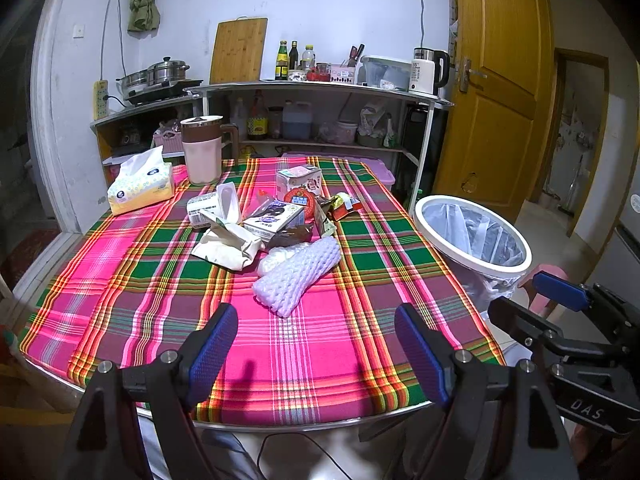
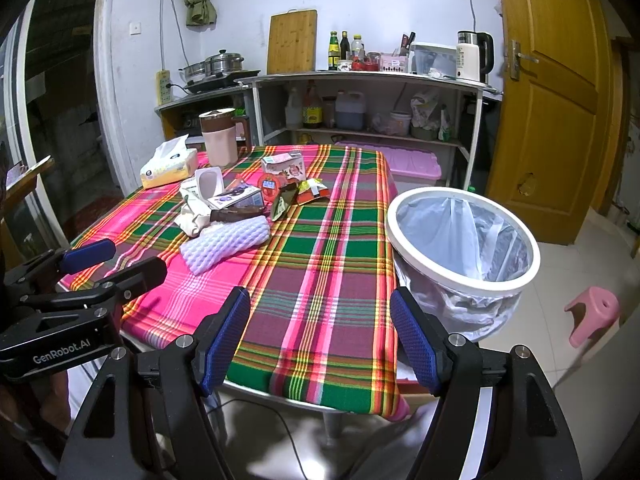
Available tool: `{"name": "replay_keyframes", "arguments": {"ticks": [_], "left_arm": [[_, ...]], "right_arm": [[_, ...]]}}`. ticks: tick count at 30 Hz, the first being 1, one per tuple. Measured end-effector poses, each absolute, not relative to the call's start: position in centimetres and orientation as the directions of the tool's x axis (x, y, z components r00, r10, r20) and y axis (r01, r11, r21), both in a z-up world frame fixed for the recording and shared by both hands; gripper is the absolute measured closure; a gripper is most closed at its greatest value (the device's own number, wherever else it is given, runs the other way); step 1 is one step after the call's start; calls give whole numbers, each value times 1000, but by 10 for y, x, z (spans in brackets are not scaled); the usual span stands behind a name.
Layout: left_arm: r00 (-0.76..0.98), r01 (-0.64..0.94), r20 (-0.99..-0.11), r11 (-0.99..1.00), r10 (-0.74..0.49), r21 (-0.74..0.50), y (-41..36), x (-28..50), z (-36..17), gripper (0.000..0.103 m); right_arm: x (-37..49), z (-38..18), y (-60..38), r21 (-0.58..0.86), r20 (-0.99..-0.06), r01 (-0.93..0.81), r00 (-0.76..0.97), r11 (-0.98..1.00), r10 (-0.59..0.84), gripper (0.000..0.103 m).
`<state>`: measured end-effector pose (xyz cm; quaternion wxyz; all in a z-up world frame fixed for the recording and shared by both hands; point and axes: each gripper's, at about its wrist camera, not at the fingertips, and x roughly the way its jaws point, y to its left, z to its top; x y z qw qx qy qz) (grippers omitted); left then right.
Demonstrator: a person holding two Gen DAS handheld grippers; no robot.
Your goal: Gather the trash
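- Left wrist view: my left gripper (image 1: 316,344) hangs above the near edge of the plaid tablecloth (image 1: 168,280), fingers spread wide with nothing between them. The trash is heaped mid-table: a lilac foam net sleeve (image 1: 298,276) lies nearest me, behind it a crumpled paper bag (image 1: 228,246), a small carton (image 1: 276,218), a round red lid (image 1: 303,201) and wrappers. The tissue box (image 1: 141,188) and jug (image 1: 202,148) at the far left are not trash, I judge. The lined bin (image 1: 474,236) stands off the table's right side, apparently empty.
- Right wrist view: my right gripper (image 2: 320,336) is also spread and empty, over the near right corner, just beside the bin (image 2: 464,236). The foam sleeve (image 2: 226,244) is to my left.
- Judgement: collecting has not begun. Next I should reach forward with the left gripper, straddle the foam sleeve, pinch gently since it squashes, and carry it right to the bin.
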<state>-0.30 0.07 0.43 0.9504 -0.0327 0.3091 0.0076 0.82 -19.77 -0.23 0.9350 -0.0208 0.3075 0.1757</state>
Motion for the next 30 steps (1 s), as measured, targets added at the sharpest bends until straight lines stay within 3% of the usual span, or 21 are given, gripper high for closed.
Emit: {"name": "replay_keyframes", "arguments": {"ticks": [30], "left_arm": [[808, -33, -590, 998, -9, -61, -1, -4, 5, 22]], "right_arm": [[10, -4, -196, 64, -583, -342, 749, 937, 313, 30]]}}
